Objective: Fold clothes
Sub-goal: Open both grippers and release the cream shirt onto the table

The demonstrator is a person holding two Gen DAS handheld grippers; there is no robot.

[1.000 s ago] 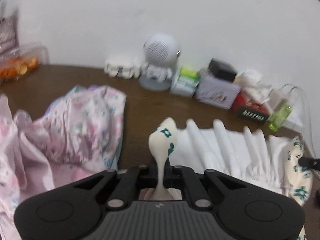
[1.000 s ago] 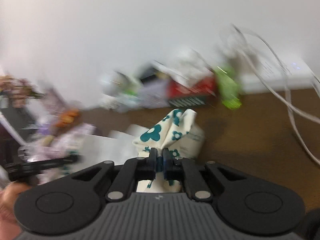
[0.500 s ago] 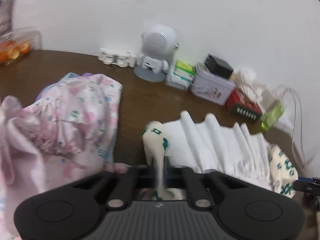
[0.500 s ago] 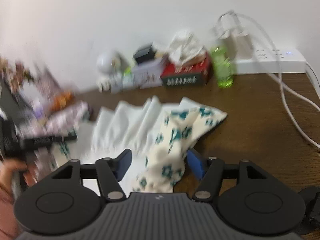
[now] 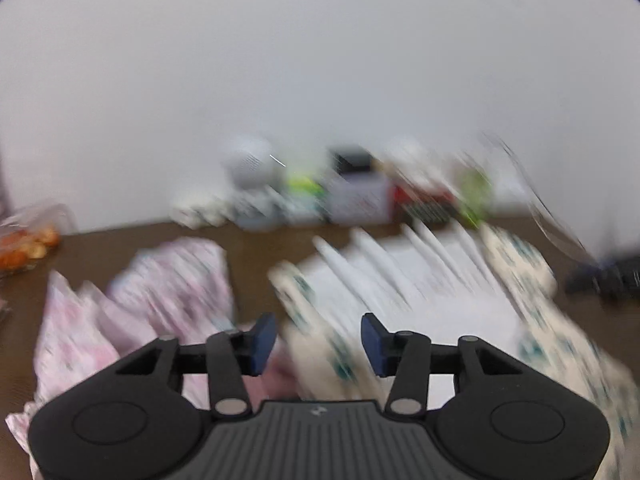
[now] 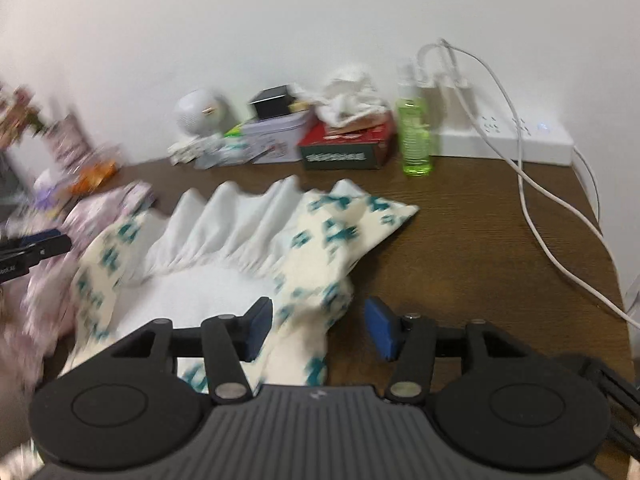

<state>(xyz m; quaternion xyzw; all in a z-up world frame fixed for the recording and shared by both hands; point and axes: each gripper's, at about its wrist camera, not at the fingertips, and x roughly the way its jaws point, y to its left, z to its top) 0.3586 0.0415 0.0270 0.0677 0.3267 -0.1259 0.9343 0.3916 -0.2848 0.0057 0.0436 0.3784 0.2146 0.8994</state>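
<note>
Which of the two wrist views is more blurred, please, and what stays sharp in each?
Left wrist view: heavy motion smear across the garment and the clutter by the wall; only the left tool is crisp. Right wrist view: milder blur, mainly at the left edge; the green bottle and the right tool read clearly.

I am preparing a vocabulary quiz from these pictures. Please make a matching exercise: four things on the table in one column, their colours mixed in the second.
Things:
1. bottle
2. tissue box
3. power strip
4. table

Colours:
a. brown
b. white
c. light green
d. red and dark green

Pairs: 1-c, 2-d, 3-b, 4-a
</note>
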